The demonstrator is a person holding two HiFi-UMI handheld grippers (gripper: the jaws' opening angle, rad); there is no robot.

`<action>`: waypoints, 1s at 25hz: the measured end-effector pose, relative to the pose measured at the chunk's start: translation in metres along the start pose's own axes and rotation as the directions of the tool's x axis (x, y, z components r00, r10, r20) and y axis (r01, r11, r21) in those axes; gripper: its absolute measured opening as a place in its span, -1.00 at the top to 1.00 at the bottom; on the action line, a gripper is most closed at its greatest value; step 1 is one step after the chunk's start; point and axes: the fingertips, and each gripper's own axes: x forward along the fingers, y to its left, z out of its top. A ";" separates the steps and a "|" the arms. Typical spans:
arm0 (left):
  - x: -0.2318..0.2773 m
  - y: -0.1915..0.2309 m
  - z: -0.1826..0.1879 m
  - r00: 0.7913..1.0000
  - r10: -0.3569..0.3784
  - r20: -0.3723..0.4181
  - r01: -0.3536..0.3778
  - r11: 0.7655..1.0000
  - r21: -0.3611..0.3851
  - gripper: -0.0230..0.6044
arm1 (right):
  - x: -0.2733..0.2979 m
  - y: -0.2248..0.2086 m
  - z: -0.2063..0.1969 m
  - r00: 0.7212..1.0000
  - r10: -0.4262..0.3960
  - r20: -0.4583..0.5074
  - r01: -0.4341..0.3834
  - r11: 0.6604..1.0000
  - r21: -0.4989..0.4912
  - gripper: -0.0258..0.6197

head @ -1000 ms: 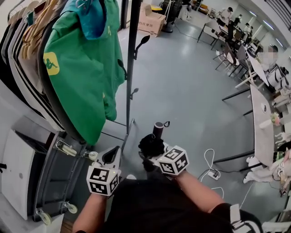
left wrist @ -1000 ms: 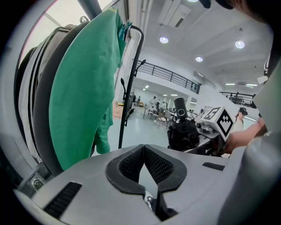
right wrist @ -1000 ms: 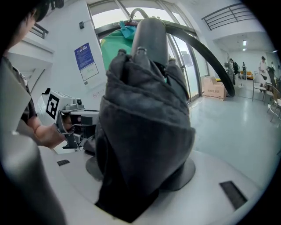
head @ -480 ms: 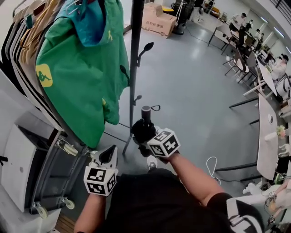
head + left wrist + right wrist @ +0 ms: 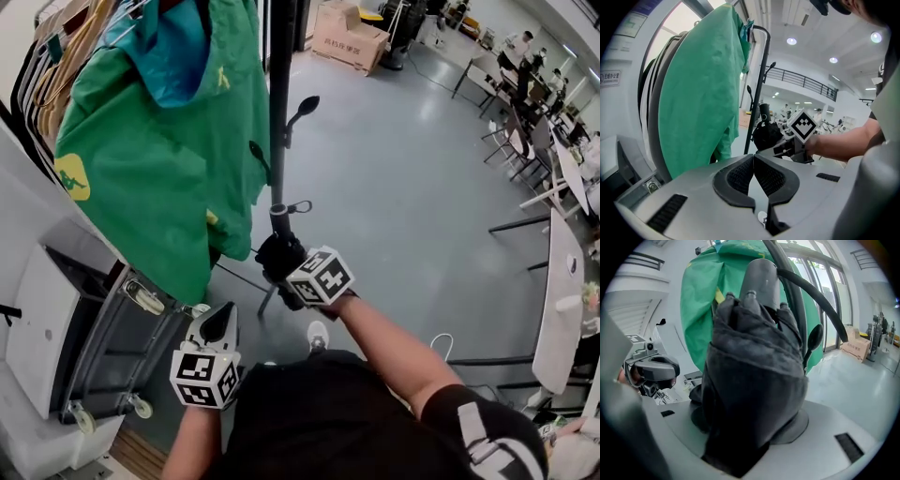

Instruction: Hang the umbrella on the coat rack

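Note:
A folded black umbrella (image 5: pixel 278 255) is clamped in my right gripper (image 5: pixel 291 272), its grey handle (image 5: pixel 279 217) and wrist strap (image 5: pixel 300 206) pointing up beside the coat rack's black pole (image 5: pixel 281 84). In the right gripper view the umbrella (image 5: pixel 754 376) fills the space between the jaws of the right gripper (image 5: pixel 750 423), with a rack hook (image 5: pixel 813 341) just behind it. My left gripper (image 5: pixel 217 326) hangs lower left, shut and empty. In the left gripper view the left gripper (image 5: pixel 753 157) has its pads meeting, and the umbrella (image 5: pixel 766 133) and the pole (image 5: pixel 757 93) lie ahead.
A green shirt (image 5: pixel 159 159) hangs on a clothes rail left of the pole, with more garments behind. A white cabinet (image 5: pixel 37 328) and a grey wheeled case (image 5: pixel 122 356) stand below it. A cardboard box (image 5: pixel 352 37) sits far back. Tables (image 5: pixel 553 281) and chairs line the right.
My right gripper has carried the umbrella up and left, close against the coat rack pole. The left gripper has shifted only slightly.

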 end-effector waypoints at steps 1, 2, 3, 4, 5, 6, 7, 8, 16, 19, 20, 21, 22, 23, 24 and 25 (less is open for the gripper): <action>0.001 -0.001 -0.001 1.000 0.007 -0.003 -0.007 1.000 -0.005 0.88 | 0.003 -0.001 -0.002 1.000 0.010 -0.010 -0.010 1.000 -0.005 0.22; 0.002 -0.001 -0.002 1.000 0.015 -0.006 -0.015 1.000 -0.010 0.88 | 0.007 -0.002 -0.004 1.000 0.020 -0.021 -0.020 1.000 -0.008 0.22; 0.003 -0.001 -0.002 1.000 0.022 -0.008 -0.022 1.000 -0.016 0.88 | 0.010 -0.002 -0.007 0.999 0.031 -0.033 -0.031 0.999 -0.010 0.22; 0.004 -0.001 -0.003 1.000 0.030 -0.009 -0.030 0.999 -0.022 0.88 | 0.013 -0.002 -0.010 0.998 0.042 -0.044 -0.043 0.999 -0.013 0.22; 0.005 -0.002 -0.002 0.999 0.039 -0.010 -0.039 0.999 -0.026 0.88 | 0.016 -0.002 -0.014 0.997 0.055 -0.056 -0.056 0.998 -0.015 0.22; 0.007 -0.003 -0.002 0.999 0.047 -0.010 -0.047 0.998 -0.029 0.88 | 0.018 -0.001 -0.018 0.995 0.069 -0.068 -0.070 0.997 -0.017 0.22; 0.008 -0.005 -0.001 0.998 0.054 -0.010 -0.055 0.998 -0.032 0.88 | 0.019 -0.001 -0.023 0.993 0.082 -0.082 -0.083 0.996 -0.019 0.22; 0.009 -0.006 0.000 0.998 0.061 -0.010 -0.062 0.997 -0.035 0.88 | 0.021 0.000 -0.029 0.991 0.092 -0.097 -0.095 0.995 -0.023 0.22; 0.019 -0.009 0.002 0.993 0.117 -0.021 -0.118 0.991 -0.058 0.88 | 0.037 -0.004 -0.078 0.967 0.142 -0.213 -0.152 0.988 -0.031 0.22; 0.021 -0.006 0.002 0.989 0.145 -0.029 -0.147 0.987 -0.065 0.88 | 0.038 -0.010 -0.095 0.959 0.149 -0.241 -0.158 0.987 -0.017 0.22; 0.022 -0.005 0.002 0.988 0.153 -0.032 -0.155 0.986 -0.066 0.88 | 0.039 -0.012 -0.099 0.958 0.151 -0.246 -0.158 0.987 -0.011 0.22; 0.022 -0.005 0.002 0.986 0.161 -0.035 -0.163 0.984 -0.066 0.88 | 0.039 -0.013 -0.104 0.957 0.152 -0.247 -0.158 0.987 -0.005 0.22; 0.023 -0.005 0.001 0.985 0.168 -0.038 -0.170 0.983 -0.066 0.88 | 0.039 -0.016 -0.107 0.958 0.152 -0.245 -0.156 0.988 0.000 0.22; 0.025 -0.006 0.001 0.984 0.174 -0.041 -0.176 0.982 -0.067 0.88 | 0.039 -0.019 -0.111 0.959 0.148 -0.240 -0.152 0.988 0.005 0.22; 0.028 -0.008 0.002 0.983 0.179 -0.044 -0.182 0.981 -0.068 0.88 | 0.038 -0.023 -0.115 0.961 0.143 -0.236 -0.145 0.989 0.012 0.22; 0.031 -0.011 0.002 0.982 0.183 -0.046 -0.186 0.980 -0.068 0.88 | 0.037 -0.027 -0.119 0.962 0.139 -0.233 -0.138 0.990 0.020 0.22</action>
